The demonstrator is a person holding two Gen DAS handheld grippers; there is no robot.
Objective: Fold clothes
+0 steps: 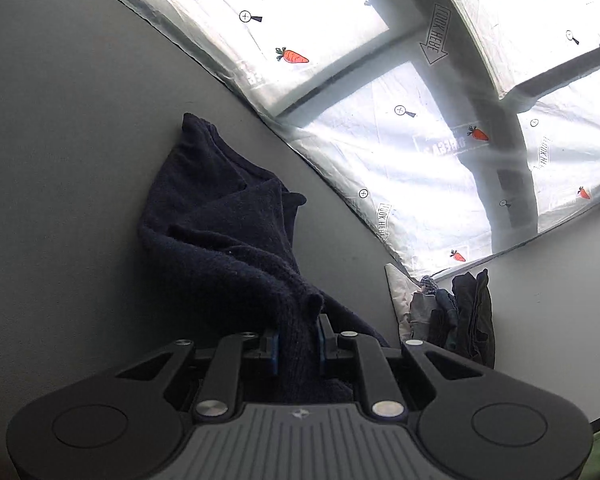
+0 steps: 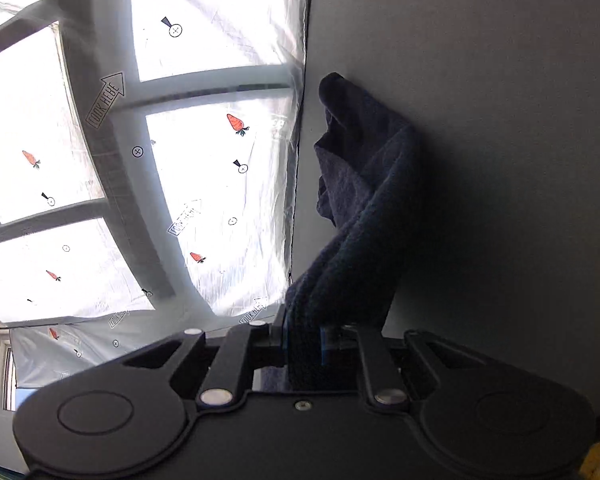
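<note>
The left gripper (image 1: 298,338) and the right gripper (image 2: 304,340) each had jaws clamped on the dark navy towel (image 1: 220,232), which hung bunched between them against a grey wall (image 1: 60,140).

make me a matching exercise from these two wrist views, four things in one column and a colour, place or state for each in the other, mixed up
Things
1. left gripper
2. dark blue garment
3. carrot prints
4. pile of clothes

Descriptions
A. orange, on the plastic sheet over the window
B. heaped in the corner under the window
C. shut on bunched fabric
D. trailing over the grey table from the jaws

Pairs: 1-C, 2-D, 3-A, 4-B

The right gripper is also shut on the same garment.
</note>
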